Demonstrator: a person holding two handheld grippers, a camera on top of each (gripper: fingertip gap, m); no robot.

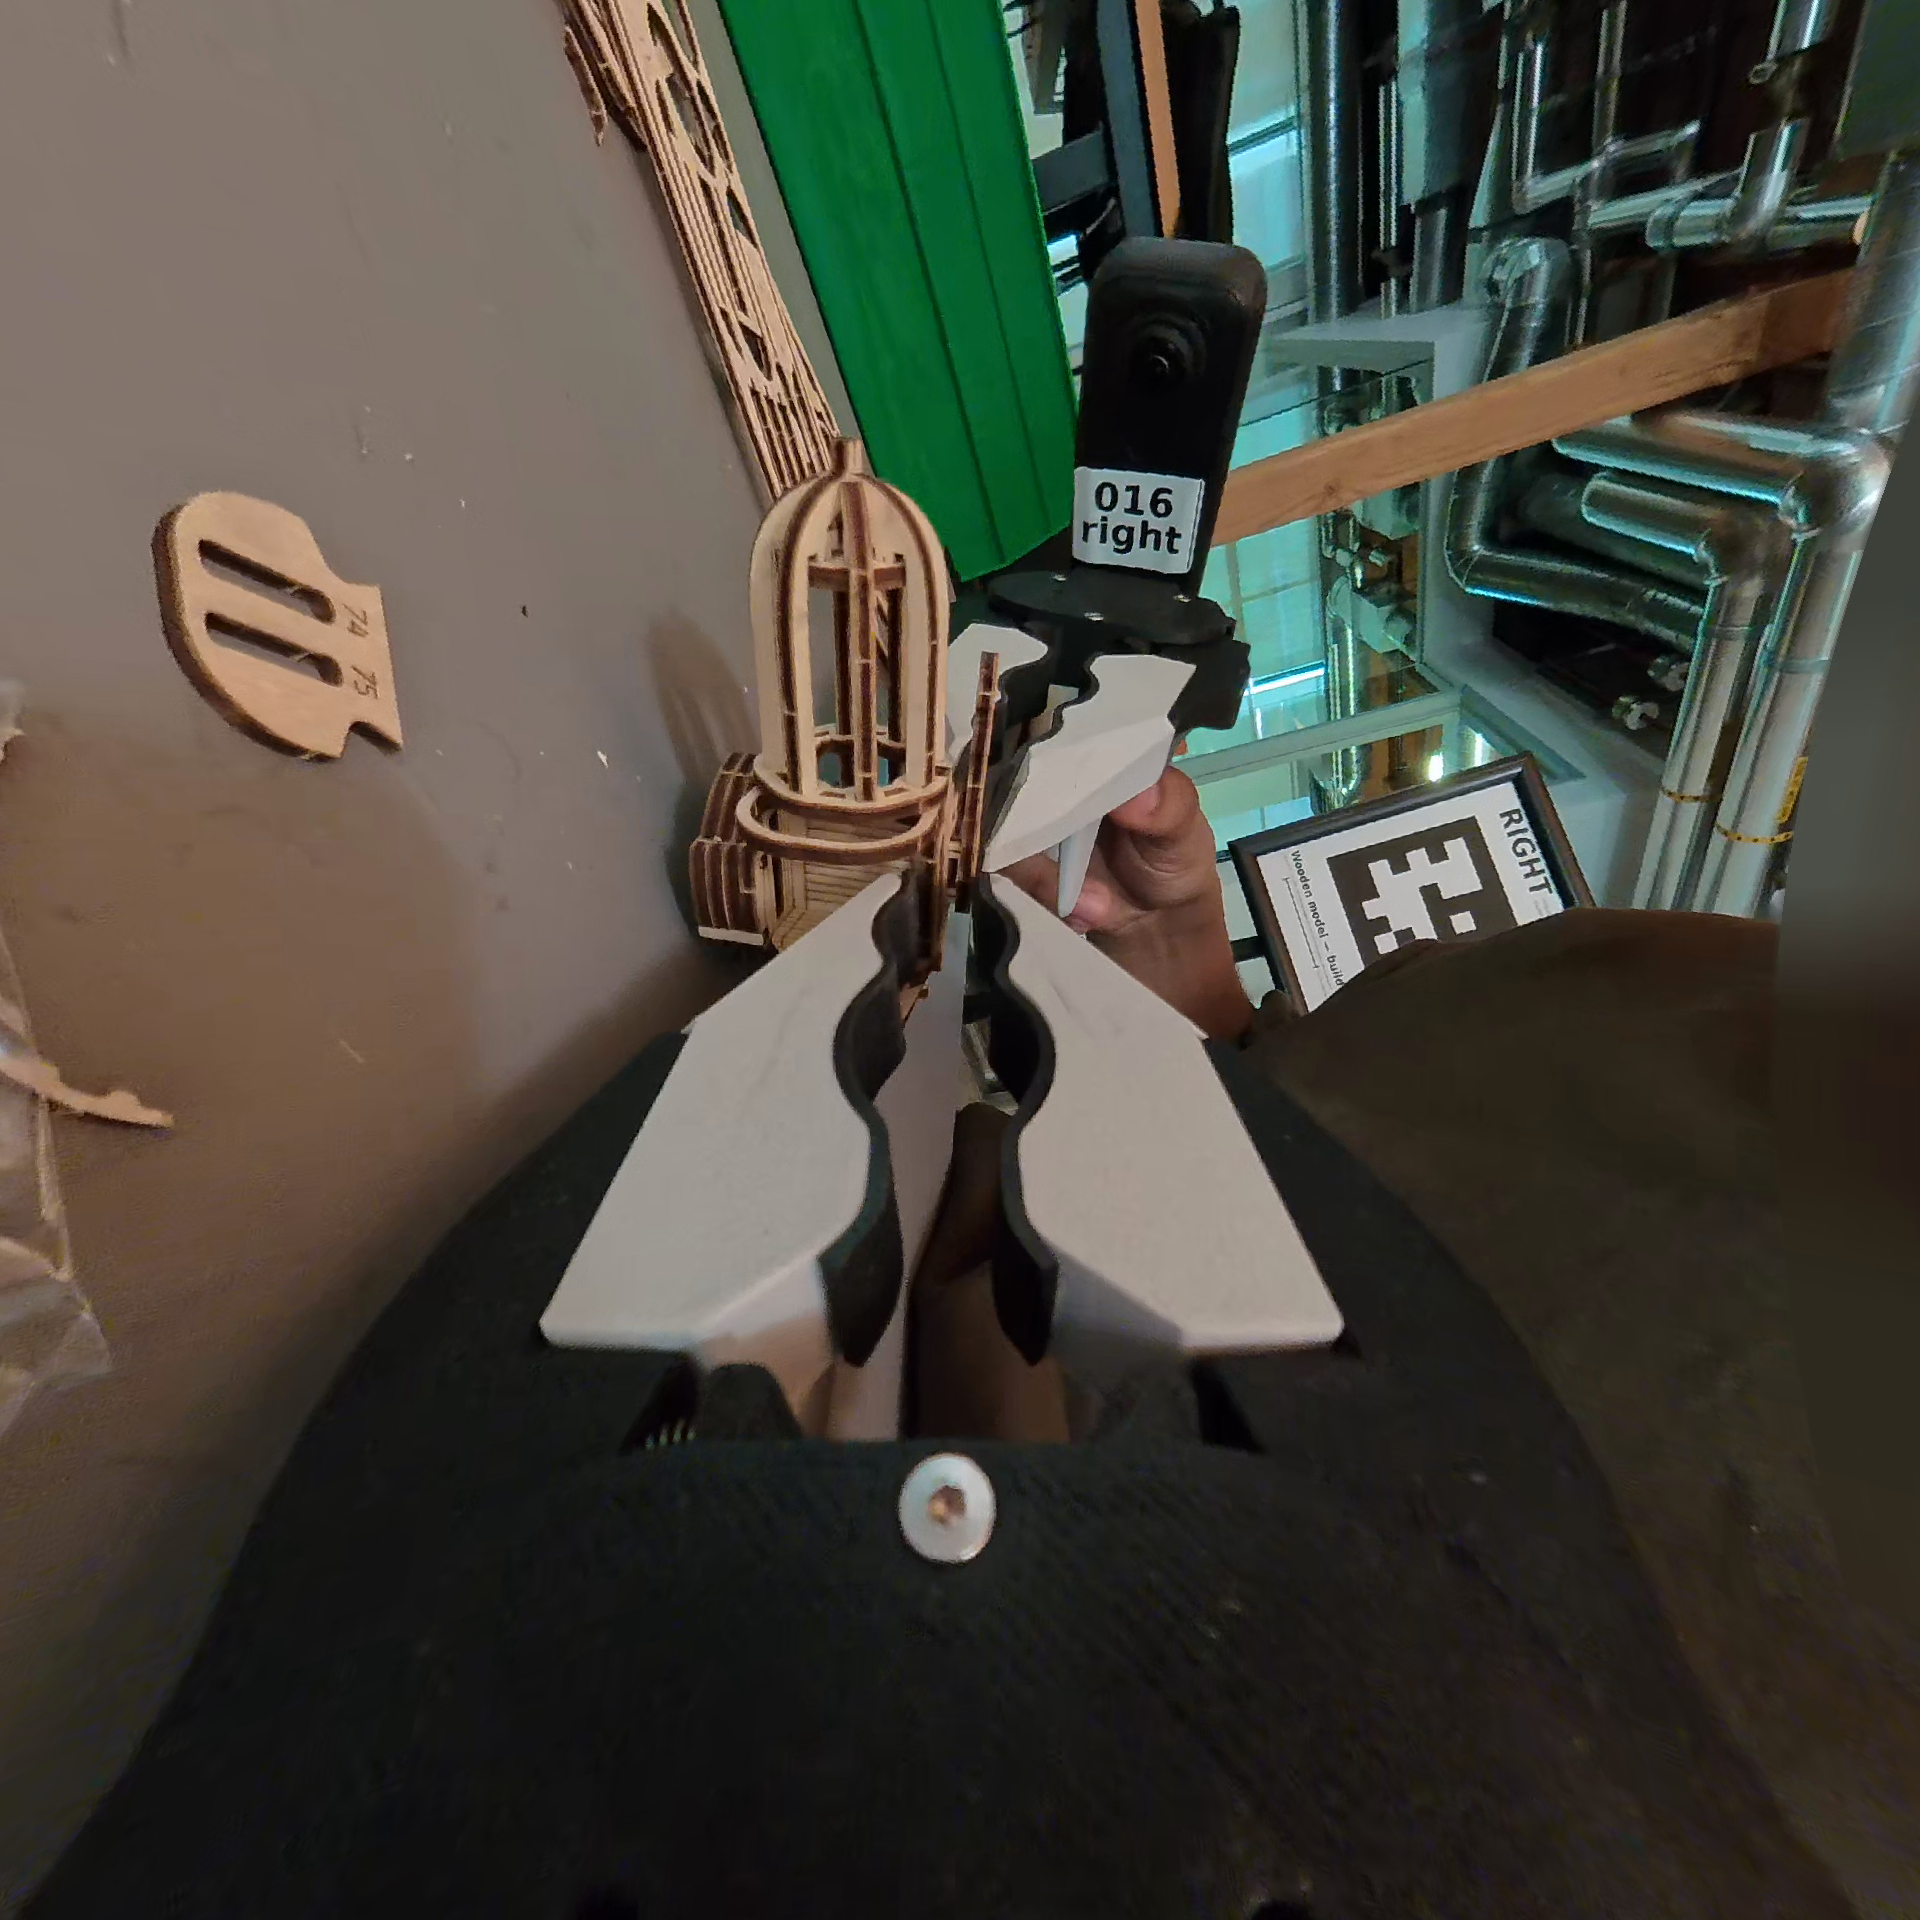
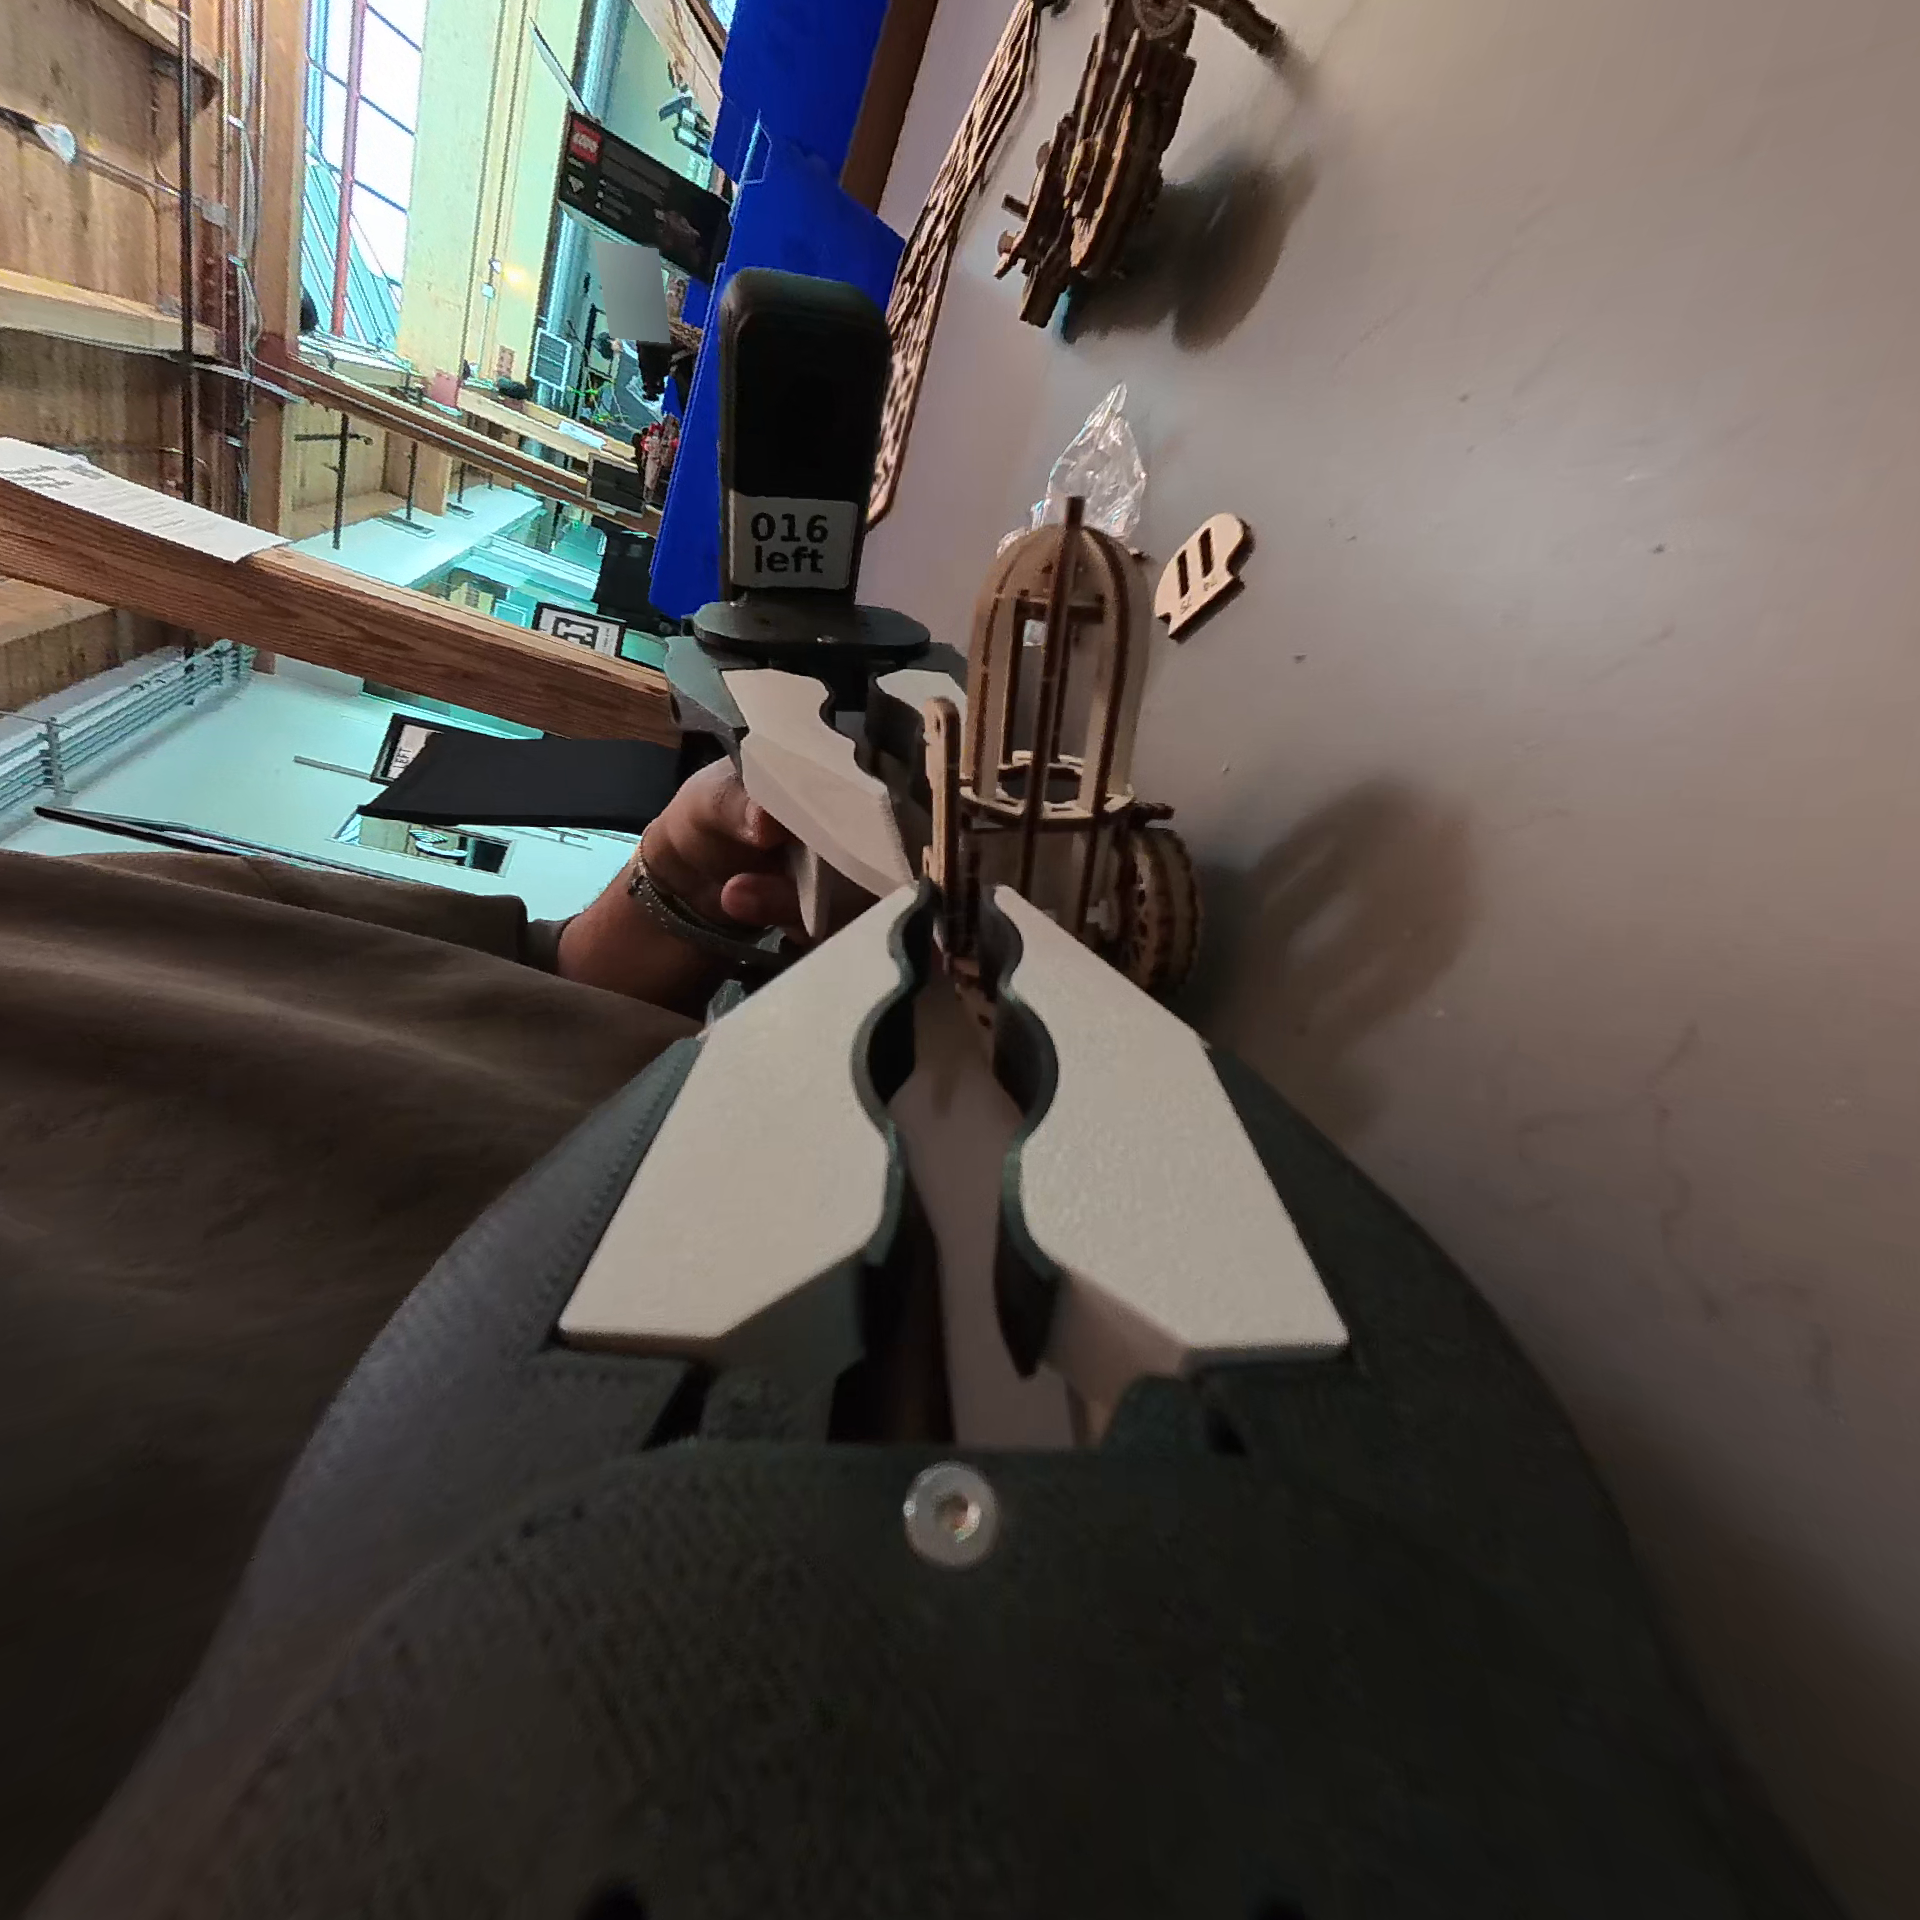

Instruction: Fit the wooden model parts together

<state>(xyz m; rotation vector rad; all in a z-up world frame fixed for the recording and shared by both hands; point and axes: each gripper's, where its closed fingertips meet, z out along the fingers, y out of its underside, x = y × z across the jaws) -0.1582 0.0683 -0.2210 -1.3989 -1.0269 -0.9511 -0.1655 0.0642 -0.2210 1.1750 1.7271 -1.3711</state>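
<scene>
With my left gripper (image 1: 940, 914) and right gripper (image 2: 951, 920) both pinching the flat strut (image 2: 951, 821) beside the domed wooden model (image 1: 847, 717), I judge uneven squeezing could snap it.

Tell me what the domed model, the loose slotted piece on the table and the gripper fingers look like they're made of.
Domed model: thin laser-cut plywood, judging by pale faces and dark burnt edges. Loose slotted piece: the same flat sheet wood, unfinished. Gripper fingers: probably matte white plastic, with black wavy inner pads, perhaps rubber.
</scene>
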